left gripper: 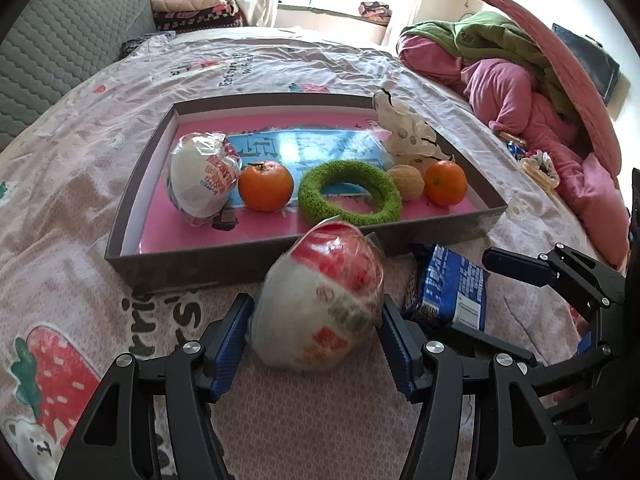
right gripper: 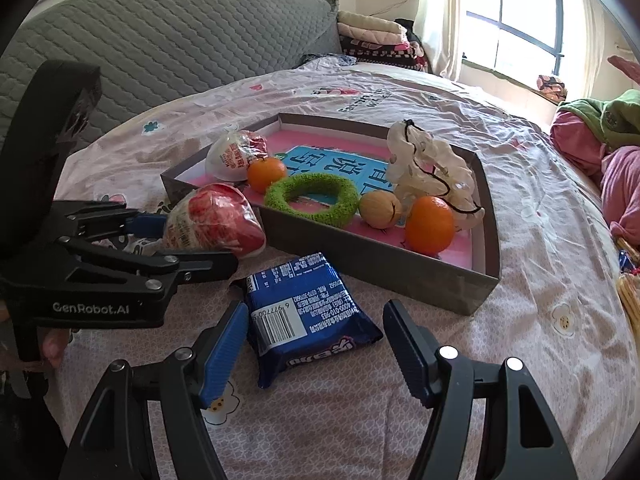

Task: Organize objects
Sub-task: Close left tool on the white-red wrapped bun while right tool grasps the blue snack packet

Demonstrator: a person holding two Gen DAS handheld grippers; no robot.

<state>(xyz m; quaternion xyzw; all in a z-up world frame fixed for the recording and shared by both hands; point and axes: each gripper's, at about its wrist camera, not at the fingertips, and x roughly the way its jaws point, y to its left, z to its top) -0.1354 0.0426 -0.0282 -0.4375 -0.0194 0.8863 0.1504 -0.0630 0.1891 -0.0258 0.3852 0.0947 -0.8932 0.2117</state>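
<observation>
Clamping our left gripper (left gripper: 316, 324) on the red-and-white wrapped snack (left gripper: 320, 300), just near of the tray (left gripper: 304, 256) | right gripper (right gripper: 312, 348) fingers apart around the blue packet (right gripper: 308, 312) on the bedsheet, not yet closed | step: loading the tray | next, we reckon: lift over the near wall, set down left of the green ring (left gripper: 350, 196).
</observation>
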